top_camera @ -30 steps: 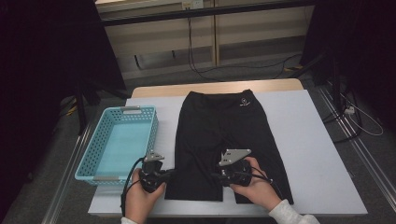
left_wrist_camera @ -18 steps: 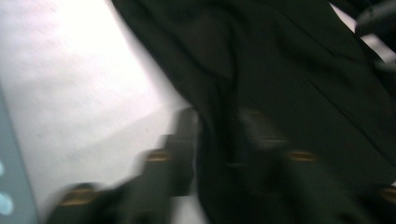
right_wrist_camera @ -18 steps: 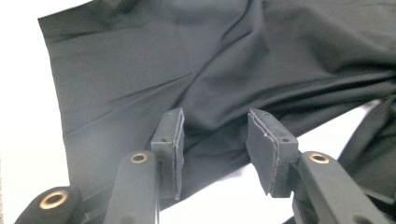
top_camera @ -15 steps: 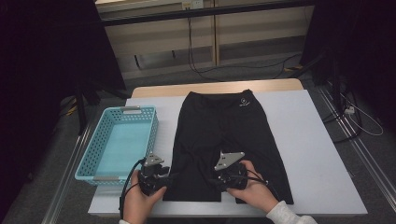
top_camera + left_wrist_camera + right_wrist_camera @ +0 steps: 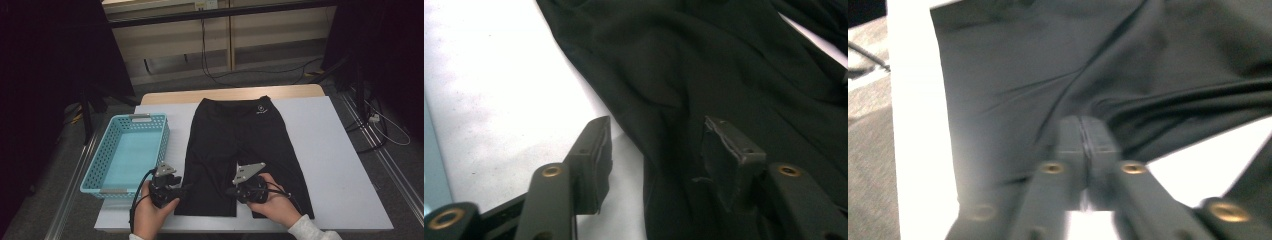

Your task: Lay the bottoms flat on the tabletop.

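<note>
Black pants [image 5: 235, 135] lie flat on the white table [image 5: 330, 150], waistband at the far end. My left gripper [image 5: 183, 189] is at the outer hem of the left leg. Its jaws have just been opening, and in the left gripper view the left gripper [image 5: 656, 150] stands open with the edge of the pants [image 5: 724, 65] between the pads, untouched. My right gripper [image 5: 229, 191] is at the inner edge of the right leg. Its jaws have just been closing, and in the right gripper view the right gripper [image 5: 1083, 125] is shut on a gathered fold of the pants [image 5: 1023, 65].
A light blue mesh basket [image 5: 135, 118] stands on the table to the left of the pants, close to my left hand. The table's near edge runs just below both hands. Cables lie on the floor beyond the far edge.
The right hand has shifted slightly toward the near edge of the table. The left hand has stayed where it was.
</note>
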{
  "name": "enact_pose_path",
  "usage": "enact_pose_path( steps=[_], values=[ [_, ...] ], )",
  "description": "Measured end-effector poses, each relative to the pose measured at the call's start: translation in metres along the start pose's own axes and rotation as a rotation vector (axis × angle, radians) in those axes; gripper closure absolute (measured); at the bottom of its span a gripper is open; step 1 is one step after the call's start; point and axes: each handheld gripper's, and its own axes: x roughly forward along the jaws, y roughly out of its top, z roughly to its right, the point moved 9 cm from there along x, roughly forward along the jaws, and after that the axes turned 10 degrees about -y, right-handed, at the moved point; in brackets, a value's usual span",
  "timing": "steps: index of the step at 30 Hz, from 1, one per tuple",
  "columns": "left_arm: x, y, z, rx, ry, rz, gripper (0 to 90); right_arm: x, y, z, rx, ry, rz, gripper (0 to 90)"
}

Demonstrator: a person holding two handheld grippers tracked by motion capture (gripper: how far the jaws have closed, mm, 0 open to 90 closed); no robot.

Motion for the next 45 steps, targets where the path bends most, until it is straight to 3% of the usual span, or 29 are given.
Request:
enact_pose_path(
  steps=[4, 9, 15, 20, 24, 27, 32, 36, 40, 42, 43, 45],
  values=[
    [0.003, -0.003, -0.001, 0.012, 0.012, -0.015, 47.2, -0.015, 0.002, 0.019, 0.046, -0.059, 0.043, 59.6],
    [0.003, -0.003, -0.001, 0.017, 0.010, -0.013, 45.6, -0.033, -0.008, 0.052, 0.128, -0.144, 0.067, 49.9],
    [0.005, -0.003, -0.001, 0.027, 0.008, -0.013, 39.3, -0.055, -0.041, 0.091, 0.194, -0.270, 0.023, 37.7],
    [0.004, -0.002, 0.000, 0.023, 0.004, -0.002, 33.6, -0.070, -0.066, 0.109, 0.251, -0.344, 0.004, 32.8],
    [0.005, -0.001, 0.000, 0.025, 0.004, 0.001, 31.2, -0.077, -0.082, 0.117, 0.288, -0.369, -0.014, 29.9],
    [0.006, -0.002, -0.001, 0.047, 0.016, -0.003, 28.0, -0.081, -0.089, 0.121, 0.287, -0.393, -0.020, 28.5],
    [0.005, -0.001, 0.003, 0.058, -0.005, 0.006, 24.3, -0.083, -0.103, 0.123, 0.298, -0.402, -0.046, 24.8],
    [0.006, -0.001, 0.004, 0.077, -0.003, 0.009, 20.1, -0.088, -0.109, 0.124, 0.310, -0.406, -0.048, 31.2],
    [0.004, 0.001, 0.007, 0.059, -0.023, 0.025, 19.2, -0.092, -0.110, 0.123, 0.316, -0.408, -0.037, 34.7],
    [0.003, 0.000, 0.007, 0.073, -0.021, 0.015, 18.9, -0.094, -0.112, 0.124, 0.322, -0.413, -0.039, 36.1],
    [0.003, 0.001, 0.007, 0.056, -0.013, 0.028, 18.8, -0.095, -0.113, 0.125, 0.326, -0.422, -0.042, 39.6],
    [0.002, 0.000, 0.005, 0.060, 0.001, 0.020, 19.8, -0.099, -0.117, 0.130, 0.344, -0.460, -0.048, 41.5]
  ],
)
